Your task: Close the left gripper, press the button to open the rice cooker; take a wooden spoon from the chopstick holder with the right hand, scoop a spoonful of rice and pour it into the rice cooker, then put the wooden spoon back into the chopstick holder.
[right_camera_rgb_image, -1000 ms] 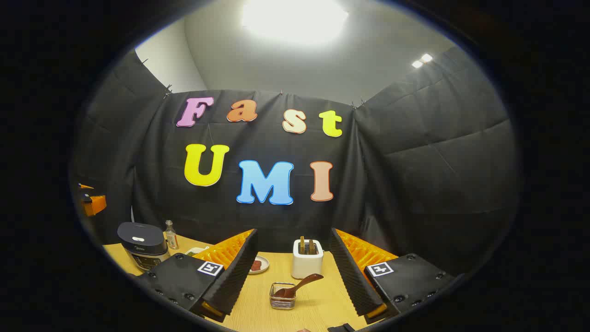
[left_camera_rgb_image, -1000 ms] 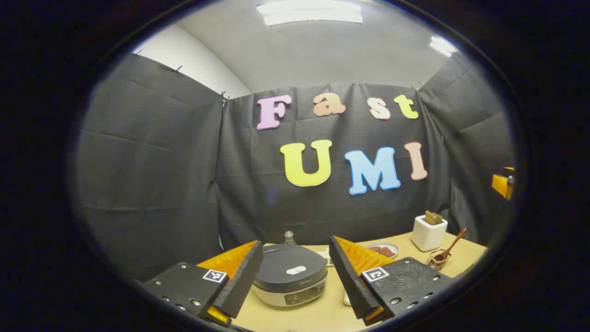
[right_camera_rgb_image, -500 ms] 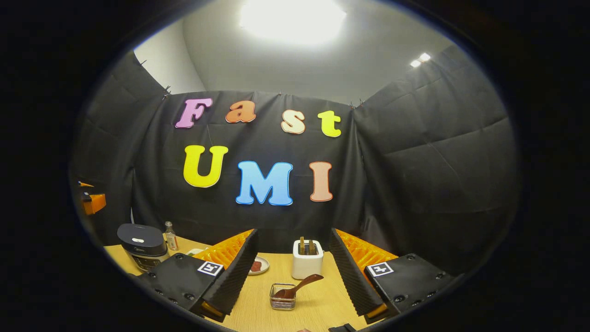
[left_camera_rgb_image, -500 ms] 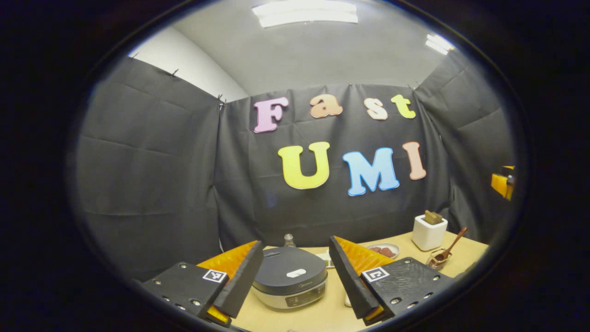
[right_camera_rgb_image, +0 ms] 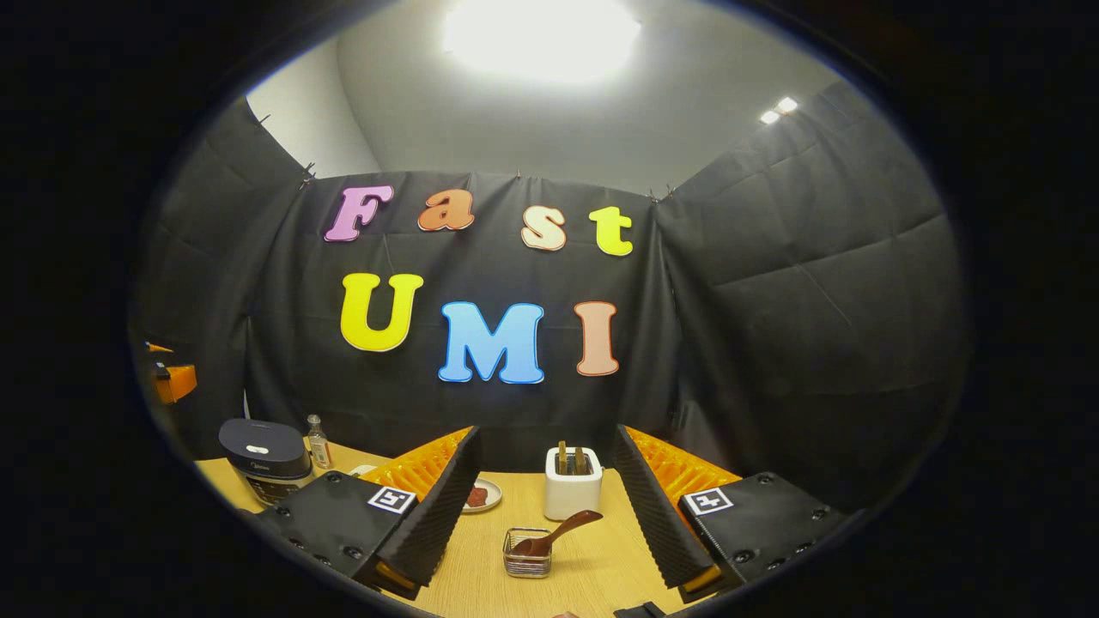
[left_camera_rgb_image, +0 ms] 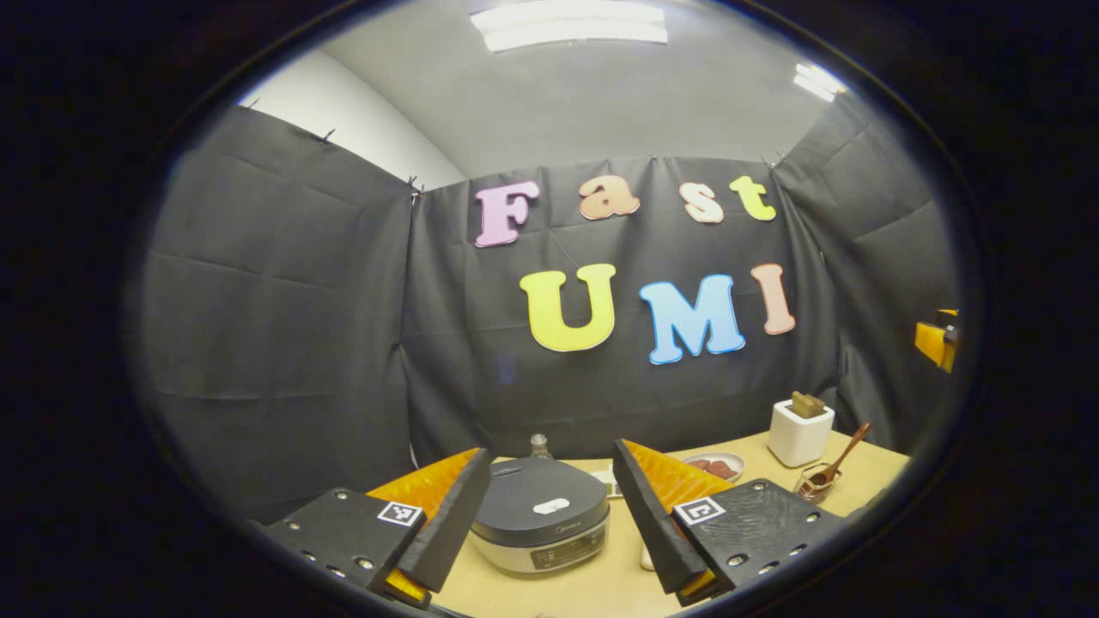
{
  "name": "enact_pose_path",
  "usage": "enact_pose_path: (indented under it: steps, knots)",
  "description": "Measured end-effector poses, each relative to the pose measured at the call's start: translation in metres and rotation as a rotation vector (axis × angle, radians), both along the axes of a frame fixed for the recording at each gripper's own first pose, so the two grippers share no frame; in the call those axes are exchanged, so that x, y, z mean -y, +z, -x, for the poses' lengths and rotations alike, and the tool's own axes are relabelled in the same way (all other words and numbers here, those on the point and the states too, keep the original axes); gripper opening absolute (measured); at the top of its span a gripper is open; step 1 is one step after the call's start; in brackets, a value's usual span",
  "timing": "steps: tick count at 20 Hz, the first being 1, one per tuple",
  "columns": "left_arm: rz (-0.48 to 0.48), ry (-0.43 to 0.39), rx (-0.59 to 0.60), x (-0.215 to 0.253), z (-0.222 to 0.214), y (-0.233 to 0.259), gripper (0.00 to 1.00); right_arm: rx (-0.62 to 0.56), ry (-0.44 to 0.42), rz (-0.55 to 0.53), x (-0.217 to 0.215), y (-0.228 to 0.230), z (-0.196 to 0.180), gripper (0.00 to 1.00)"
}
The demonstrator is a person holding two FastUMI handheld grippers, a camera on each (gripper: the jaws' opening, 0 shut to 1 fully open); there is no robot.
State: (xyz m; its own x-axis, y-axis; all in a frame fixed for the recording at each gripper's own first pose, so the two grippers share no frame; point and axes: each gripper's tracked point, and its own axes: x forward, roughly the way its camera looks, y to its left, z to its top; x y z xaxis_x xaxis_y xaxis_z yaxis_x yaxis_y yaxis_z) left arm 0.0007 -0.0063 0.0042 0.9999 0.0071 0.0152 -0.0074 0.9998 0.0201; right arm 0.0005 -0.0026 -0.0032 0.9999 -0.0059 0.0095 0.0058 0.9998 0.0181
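Rice cooker (left_camera_rgb_image: 541, 519) as landmark, in the left gripper view: it sits on the wooden table (left_camera_rgb_image: 601, 584) with its dark lid shut and the white button (left_camera_rgb_image: 550, 506) on top untouched. The left gripper (left_camera_rgb_image: 549, 549) hangs in front of it, above the table, jaws wide apart and holding nothing, so the cooker shows in the gap between the two fingers. Behind the cooker stands a small bottle (left_camera_rgb_image: 538, 445). To the right of it lie a plate (left_camera_rgb_image: 713, 466) of reddish food, a white toaster (left_camera_rgb_image: 798, 432), and a wire chopstick holder (left_camera_rgb_image: 811, 483) with the wooden spoon (left_camera_rgb_image: 843, 462) leaning out of it.

Right gripper view: the rice cooker (right_camera_rgb_image: 264, 459) stands far to the left with the bottle (right_camera_rgb_image: 319, 444) just beside it. The right gripper (right_camera_rgb_image: 545, 549) hovers well to the cooker's right, jaws apart and empty. Between its fingers sit the chopstick holder (right_camera_rgb_image: 526, 562), the wooden spoon (right_camera_rgb_image: 558, 530) tilted in it, and the toaster (right_camera_rgb_image: 573, 489) behind. The plate (right_camera_rgb_image: 481, 495) peeks out past the left finger.
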Motion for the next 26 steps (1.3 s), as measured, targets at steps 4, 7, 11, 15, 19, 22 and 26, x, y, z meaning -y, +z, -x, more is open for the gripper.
enact_pose_path:
  steps: [4,7,11,15,19,22,26]
  knots:
    - [-0.006,0.007,-0.005,0.0,-0.001,-0.001,0.9,0.0,0.004,0.007,0.004,-0.001,-0.003,0.98]
    - [-0.01,0.027,-0.011,0.0,-0.002,-0.001,0.9,0.0,0.007,0.003,0.008,-0.004,-0.006,0.98]
    - [-0.025,0.049,-0.023,0.003,-0.007,0.002,0.72,-0.002,0.016,0.009,0.017,-0.008,-0.01,0.98]
    - [-0.033,0.056,-0.032,0.015,-0.01,0.002,0.72,-0.002,0.039,0.014,0.027,-0.014,-0.014,0.98]
    - [-0.024,0.071,-0.032,0.027,-0.01,0.002,0.39,-0.003,0.07,0.018,0.039,-0.023,-0.019,0.98]
    - [-0.041,0.12,-0.06,0.019,-0.016,-0.016,0.19,-0.001,0.096,0.038,0.043,-0.028,-0.023,0.98]
    - [0.012,0.12,-0.134,0.013,-0.04,-0.046,0.01,-0.023,0.11,0.041,0.039,-0.035,-0.03,0.97]
